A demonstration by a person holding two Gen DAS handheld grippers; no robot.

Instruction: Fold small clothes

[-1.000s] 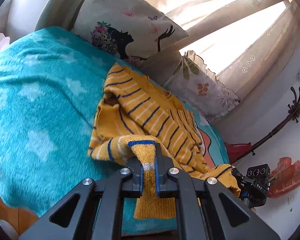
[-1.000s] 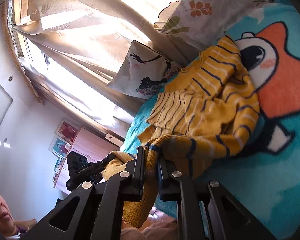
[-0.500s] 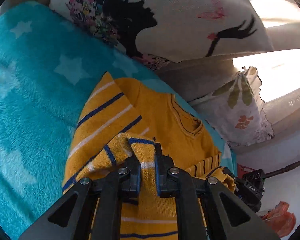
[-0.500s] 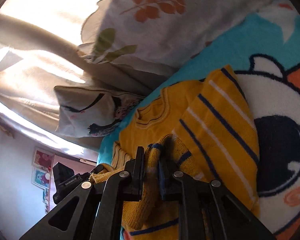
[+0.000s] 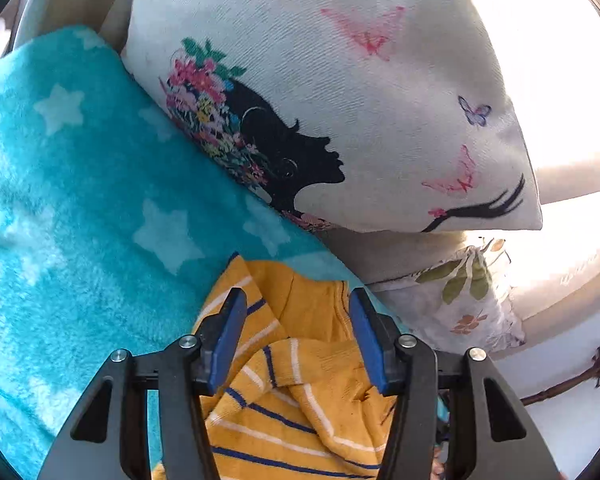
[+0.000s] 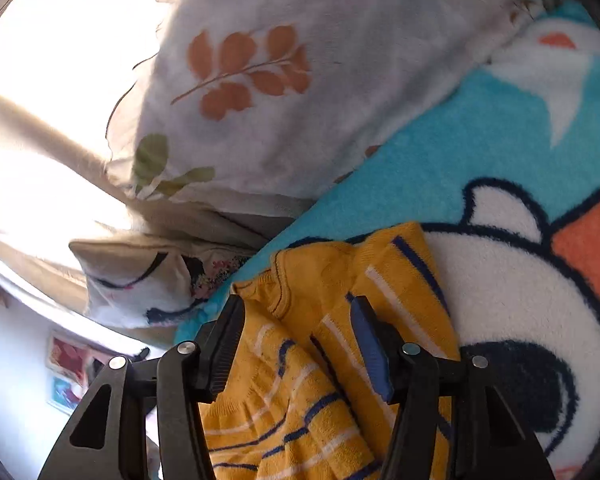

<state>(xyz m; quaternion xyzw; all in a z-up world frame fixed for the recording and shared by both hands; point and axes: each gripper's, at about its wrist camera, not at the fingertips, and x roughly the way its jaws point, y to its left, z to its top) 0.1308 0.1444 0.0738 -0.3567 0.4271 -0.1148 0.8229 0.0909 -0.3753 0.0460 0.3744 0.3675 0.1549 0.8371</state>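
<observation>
A small yellow knit sweater [image 5: 300, 396] with blue and white stripes lies folded over on the turquoise blanket [image 5: 80, 208]. My left gripper [image 5: 298, 304] hovers just over its near fold; its jaws are opening and the blue pads stand clear of the cloth. In the right wrist view the same sweater [image 6: 324, 380] lies with its neckline toward the pillows. My right gripper [image 6: 296, 312] is over it, jaws opening too, the knit lying loose below and between the fingers without being pinched.
A white pillow with a black silhouette and flowers [image 5: 340, 112] leans at the blanket's far edge. A leaf-print pillow [image 6: 280, 80] sits beside it against sunlit curtains. The blanket shows a cartoon figure in white and orange [image 6: 520, 300].
Both grippers carried the sweater's hem forward toward the pillows, folding it over, then let go: each was pinched on yellow knit before and now stands apart from it.
</observation>
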